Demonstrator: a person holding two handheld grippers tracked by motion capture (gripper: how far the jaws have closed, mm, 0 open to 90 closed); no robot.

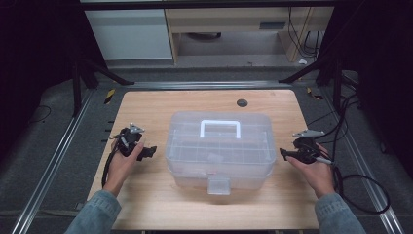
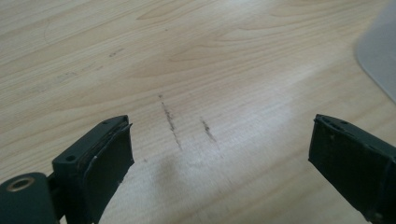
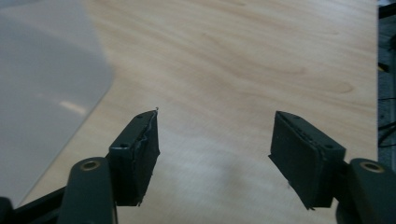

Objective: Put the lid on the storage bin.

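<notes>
So in the high view, going from the left side of the frame: the left hand (image 1: 121,163) comes up from the bottom left in a grey-blue sleeve (image 1: 95,213) and holds the left gripper (image 1: 148,152) over the wooden table (image 1: 146,204), a bit left of centre. It sits near the box but isn't touching it. In the left gripper view its jaws are wide apart with nothing between them, just bare wood with a couple of dark scuff marks (image 2: 170,123) in the middle, and a blurry corner of the box at the upper right edge.

Dead centre of the high view is the clear plastic storage box (image 1: 220,148), lid on, white handle (image 1: 220,127) lying flat on top, and its front latch (image 1: 218,185) facing the bottom of the frame. There's a small dark round grommet (image 1: 242,103) in the tabletop above it, toward the far edge.

Right side of the frame: the right hand (image 1: 316,170) holds the right gripper (image 1: 283,154), tips pointing in at the box's right end, just beside it, can't tell if it actually touches. In the right gripper view the jaws are spread open too, empty, with wood showing between them and the frosted box wall taking up the upper left. A black cable (image 1: 363,195) loops off to the lower right over the dark floor.
</notes>
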